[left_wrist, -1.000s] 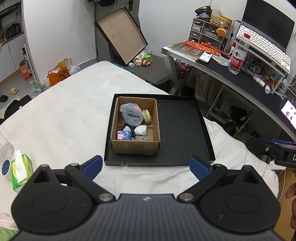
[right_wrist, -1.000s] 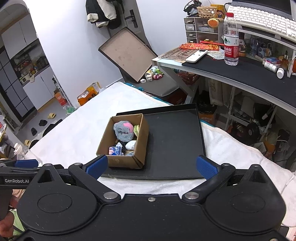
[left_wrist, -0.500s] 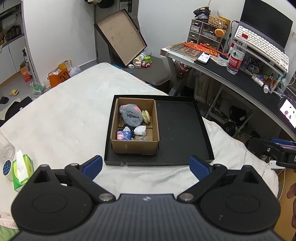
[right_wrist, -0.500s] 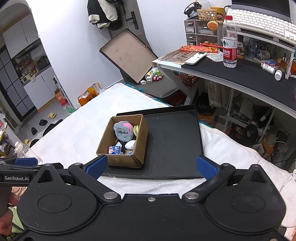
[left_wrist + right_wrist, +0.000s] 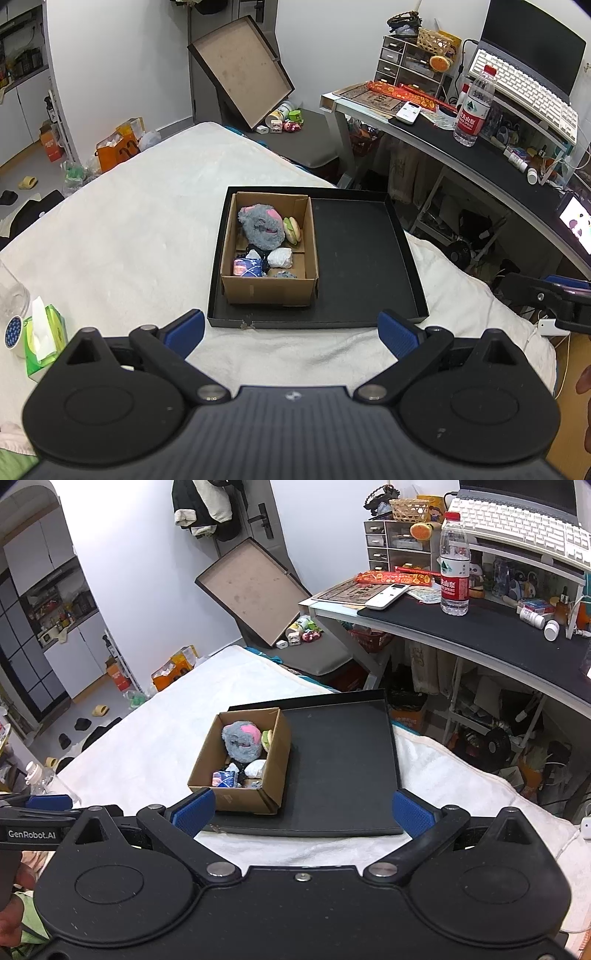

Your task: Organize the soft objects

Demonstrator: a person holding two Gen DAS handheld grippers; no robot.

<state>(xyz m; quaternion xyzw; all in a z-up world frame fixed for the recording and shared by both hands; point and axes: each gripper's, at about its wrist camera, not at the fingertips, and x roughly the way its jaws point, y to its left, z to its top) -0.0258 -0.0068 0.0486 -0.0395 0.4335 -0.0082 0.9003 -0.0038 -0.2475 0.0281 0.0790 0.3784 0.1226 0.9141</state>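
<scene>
Soft objects: several small soft things lie together inside the cardboard box [image 5: 269, 291].
Left gripper [image 5: 291, 332]: its blue fingers [image 5: 184, 328] are wide apart; they hold nothing and touch nothing.
Right gripper [image 5: 302, 811]: the fingers [image 5: 410, 815] are also wide apart, with nothing between them.
Grey plush [image 5: 261, 229]: fluffy, with pink patches, in the far part of the box; it is the biggest thing there.
Burger toy [image 5: 291, 229]: just beside the plush on its right, standing on its edge.
White bundle [image 5: 280, 257]: in the near part, right of a blue patterned pouch [image 5: 246, 266].
Box place: in the left half of the black tray [image 5: 362, 258]; the right half is bare.
Tray place: on the white bed cover [image 5: 129, 236], in front of both grippers.
</scene>
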